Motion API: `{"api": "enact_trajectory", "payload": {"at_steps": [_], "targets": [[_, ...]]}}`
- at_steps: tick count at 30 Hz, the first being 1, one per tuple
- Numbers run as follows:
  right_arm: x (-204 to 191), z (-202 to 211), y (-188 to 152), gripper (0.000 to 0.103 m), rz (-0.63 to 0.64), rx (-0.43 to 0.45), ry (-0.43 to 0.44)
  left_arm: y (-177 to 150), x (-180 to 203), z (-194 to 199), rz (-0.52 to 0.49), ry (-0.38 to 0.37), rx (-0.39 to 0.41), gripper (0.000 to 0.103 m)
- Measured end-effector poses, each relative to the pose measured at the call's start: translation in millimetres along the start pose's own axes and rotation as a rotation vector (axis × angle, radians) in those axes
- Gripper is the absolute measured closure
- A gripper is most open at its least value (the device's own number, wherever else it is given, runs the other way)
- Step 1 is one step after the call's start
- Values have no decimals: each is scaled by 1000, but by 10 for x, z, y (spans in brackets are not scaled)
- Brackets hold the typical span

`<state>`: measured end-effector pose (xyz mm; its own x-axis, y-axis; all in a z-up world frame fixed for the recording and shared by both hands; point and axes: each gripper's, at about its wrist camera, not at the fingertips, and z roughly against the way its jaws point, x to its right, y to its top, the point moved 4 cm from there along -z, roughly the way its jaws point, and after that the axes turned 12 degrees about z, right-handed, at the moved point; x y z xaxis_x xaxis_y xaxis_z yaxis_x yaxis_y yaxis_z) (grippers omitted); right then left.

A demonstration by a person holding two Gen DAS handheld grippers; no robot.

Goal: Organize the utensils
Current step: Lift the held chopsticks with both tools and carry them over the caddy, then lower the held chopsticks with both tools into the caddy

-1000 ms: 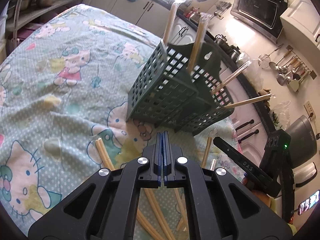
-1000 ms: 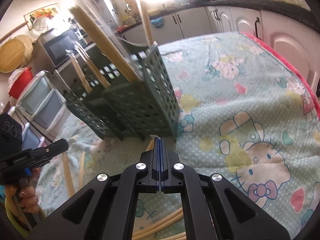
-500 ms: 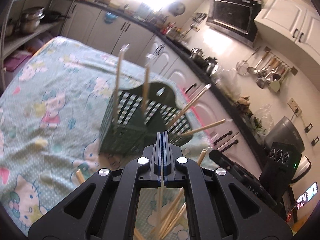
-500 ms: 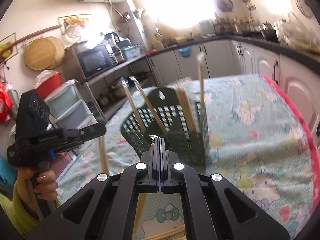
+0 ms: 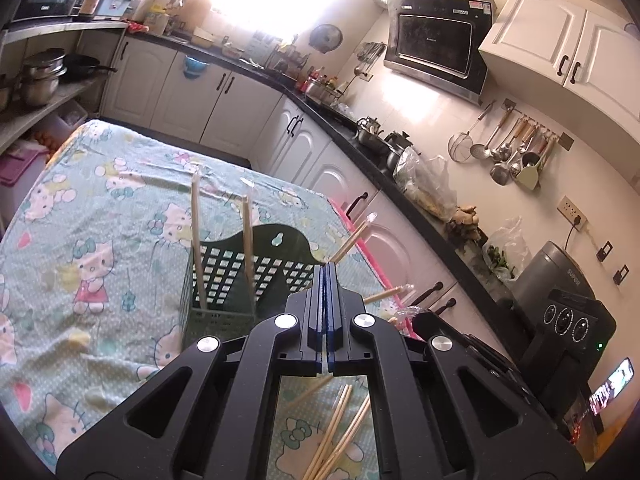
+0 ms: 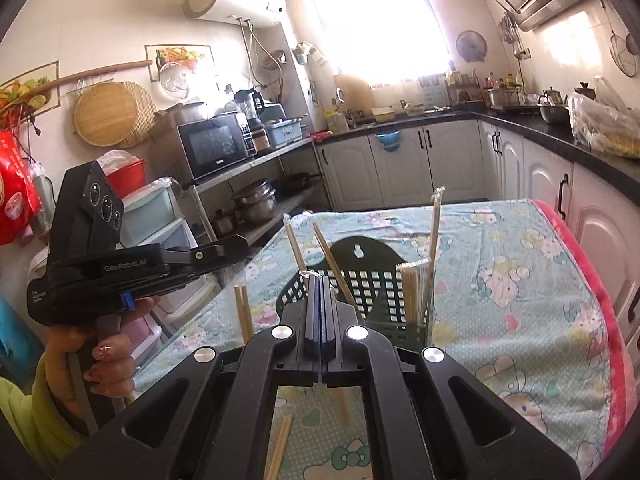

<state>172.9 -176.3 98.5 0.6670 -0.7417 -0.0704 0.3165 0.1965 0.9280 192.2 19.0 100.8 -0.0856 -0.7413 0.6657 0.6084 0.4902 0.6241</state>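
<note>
1. The left gripper is clenched on nothing, above the near side of the green basket.
2. The right gripper is likewise pressed shut and empty, also on the basket's near side.
3. The basket stands on the cartoon-print tablecloth with wrapped chopsticks upright inside.
4. Loose chopsticks lie on the cloth nearer than the basket.
</note>
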Motion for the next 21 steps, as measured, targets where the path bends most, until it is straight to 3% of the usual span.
{"api": "enact_trajectory", "payload": {"at_steps": [21], "targets": [[-22, 149, 514, 102, 36, 116, -16, 421, 443, 211, -91, -64, 94, 103]]}}
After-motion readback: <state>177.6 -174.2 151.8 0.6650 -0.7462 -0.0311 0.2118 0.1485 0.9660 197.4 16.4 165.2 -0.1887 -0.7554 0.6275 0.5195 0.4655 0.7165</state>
